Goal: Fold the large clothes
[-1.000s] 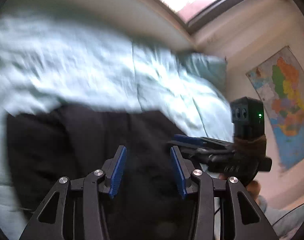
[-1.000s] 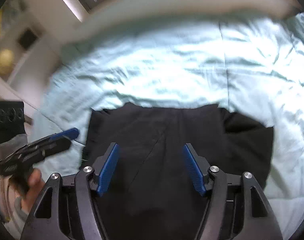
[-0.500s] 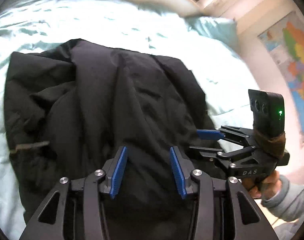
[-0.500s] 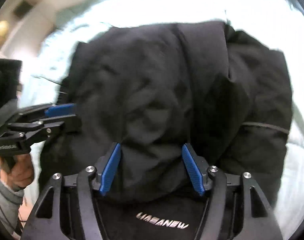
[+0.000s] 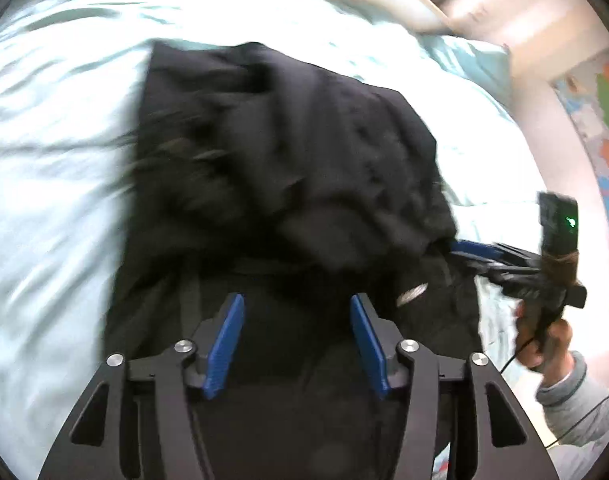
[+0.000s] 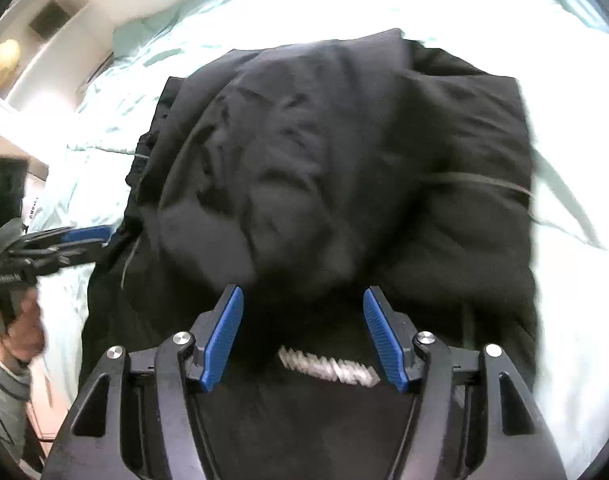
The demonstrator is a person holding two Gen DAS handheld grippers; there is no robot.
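Note:
A large black garment [image 5: 288, 152] lies bunched on the pale mint bed sheet [image 5: 52, 184]. My left gripper [image 5: 296, 338] hovers over its near part, jaws opening, only cloth lying beneath them and nothing pinched. In the right wrist view the same garment [image 6: 344, 152] shows white lettering [image 6: 328, 368] near my right gripper [image 6: 304, 336], which is open above the cloth. Each gripper appears in the other's view: the right gripper [image 5: 474, 250] at the garment's right edge, the left gripper [image 6: 86, 236] at its left edge.
A person's hand [image 5: 544, 332] in a grey sleeve holds the right tool. A pillow [image 5: 472, 60] lies at the head of the bed and a coloured map [image 5: 600, 120] hangs on the wall. The sheet [image 6: 576, 280] spreads wide around the garment.
Both grippers have swept in over the garment, which now fills each view as a bunched pile. The left jaws stand wider apart than before.

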